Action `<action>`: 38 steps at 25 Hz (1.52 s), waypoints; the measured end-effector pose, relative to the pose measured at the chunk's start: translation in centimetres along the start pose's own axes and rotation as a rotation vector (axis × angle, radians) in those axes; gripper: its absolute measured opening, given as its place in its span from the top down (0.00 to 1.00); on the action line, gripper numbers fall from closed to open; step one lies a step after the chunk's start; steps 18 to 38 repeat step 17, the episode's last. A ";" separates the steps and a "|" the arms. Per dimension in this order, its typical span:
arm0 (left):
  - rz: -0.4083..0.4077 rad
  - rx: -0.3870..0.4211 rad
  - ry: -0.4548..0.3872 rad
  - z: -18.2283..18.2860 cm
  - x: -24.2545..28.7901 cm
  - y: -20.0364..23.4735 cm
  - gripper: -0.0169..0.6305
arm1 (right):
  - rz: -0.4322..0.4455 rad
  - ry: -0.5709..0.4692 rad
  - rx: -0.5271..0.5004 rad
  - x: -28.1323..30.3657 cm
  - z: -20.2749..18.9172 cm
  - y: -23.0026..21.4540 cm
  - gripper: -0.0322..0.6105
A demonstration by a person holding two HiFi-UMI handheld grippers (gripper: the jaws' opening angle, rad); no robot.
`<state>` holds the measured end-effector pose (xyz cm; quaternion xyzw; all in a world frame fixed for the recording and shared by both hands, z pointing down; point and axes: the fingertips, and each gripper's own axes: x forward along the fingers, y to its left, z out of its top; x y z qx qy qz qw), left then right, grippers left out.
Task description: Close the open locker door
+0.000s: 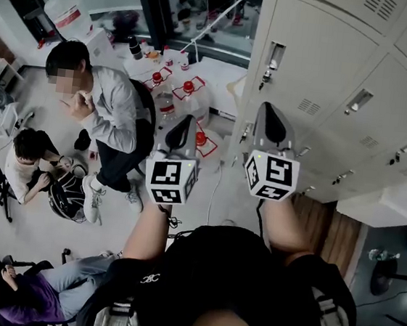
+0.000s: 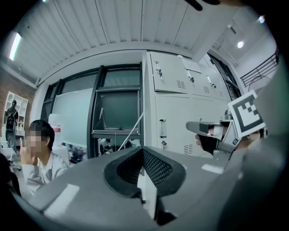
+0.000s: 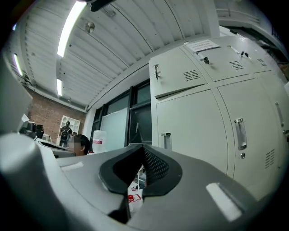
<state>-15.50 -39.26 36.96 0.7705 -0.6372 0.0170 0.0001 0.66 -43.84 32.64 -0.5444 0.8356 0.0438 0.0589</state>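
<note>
Steel lockers: pale grey sheet-metal locker bank point(image 1: 324, 63), ahead and to the right of both claws.
Door: upper-left pale grey steel locker door point(image 3: 177, 77), seemingly ajar along its lower edge; well apart from either claw.
Left gripper point(image 1: 183, 131): jaws together, empty.
Right gripper point(image 1: 272, 123): jaws together, empty.
Handling: probably light, stiff, smooth, hinge-swung; best pushed flat near the small metal latch handle point(image 3: 156, 71).

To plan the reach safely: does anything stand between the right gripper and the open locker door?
Nothing visible does: only open air lies between the shut right gripper and the upper locker door, which looks slightly ajar.
</note>
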 end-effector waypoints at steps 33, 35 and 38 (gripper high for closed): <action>0.000 0.005 -0.005 0.4 -0.4 -0.8 0.97 | 0.040 0.024 0.018 0.0 -0.7 0.7 0.94; 0.000 0.005 -0.005 0.4 -0.4 -0.8 0.97 | 0.040 0.024 0.018 0.0 -0.7 0.7 0.94; 0.000 0.005 -0.005 0.4 -0.4 -0.8 0.97 | 0.040 0.024 0.018 0.0 -0.7 0.7 0.94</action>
